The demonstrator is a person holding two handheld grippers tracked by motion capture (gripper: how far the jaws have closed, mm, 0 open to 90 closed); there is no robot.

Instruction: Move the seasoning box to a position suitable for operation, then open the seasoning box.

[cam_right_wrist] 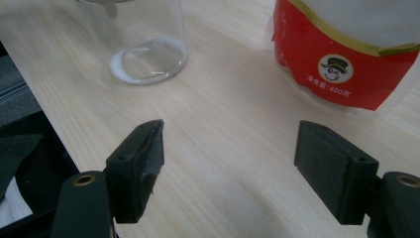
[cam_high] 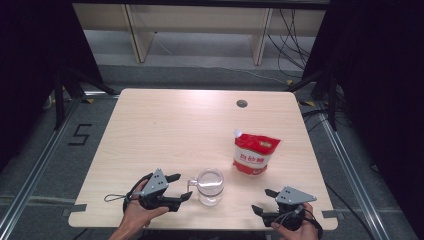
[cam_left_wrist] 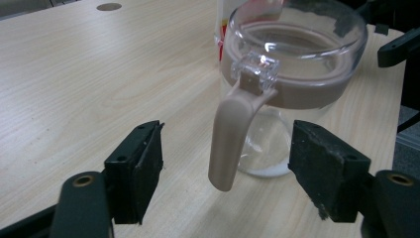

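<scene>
Nearest you, at the table's (cam_high: 150, 130) front edge, your left gripper (cam_high: 178, 187) sits at about 7 o'clock on the tabletop and your right gripper (cam_high: 263, 202) at about 5 o'clock, each held in a hand that comes in from the bottom of the high view. Both claws are released, jaws spread wide with nothing between the pads.

Your left gripper points toward 3 o'clock, straight at the glass jug (cam_high: 210, 186). In the left gripper view the jug's beige handle (cam_left_wrist: 231, 141) hangs down in the gap between the two jaws, a little closer to the right-hand jaw; I cannot tell whether its tip has come between the pads or lies just beyond them, and neither pad touches it. The jug stands upright near the front edge, at about 6 o'clock on the table, between your two grippers and nearer the left one. It has a clear body, a beige band round the rim, and a thin white residue on its bottom (cam_left_wrist: 267, 171).

Your right gripper is well apart from the jug and points toward 10 o'clock. In the right gripper view, bare wood lies between its open jaws, the jug's base (cam_right_wrist: 148, 59) is at 11 o'clock, and the red and white bag (cam_right_wrist: 346, 54) is at 1 o'clock.

Farther out, that bag (cam_high: 255, 152) rests on the table at about 4 o'clock, just behind and to the right of the jug, not touching it. Beyond it, near the far edge at 1 o'clock, is a round cable hole (cam_high: 242, 103).
</scene>
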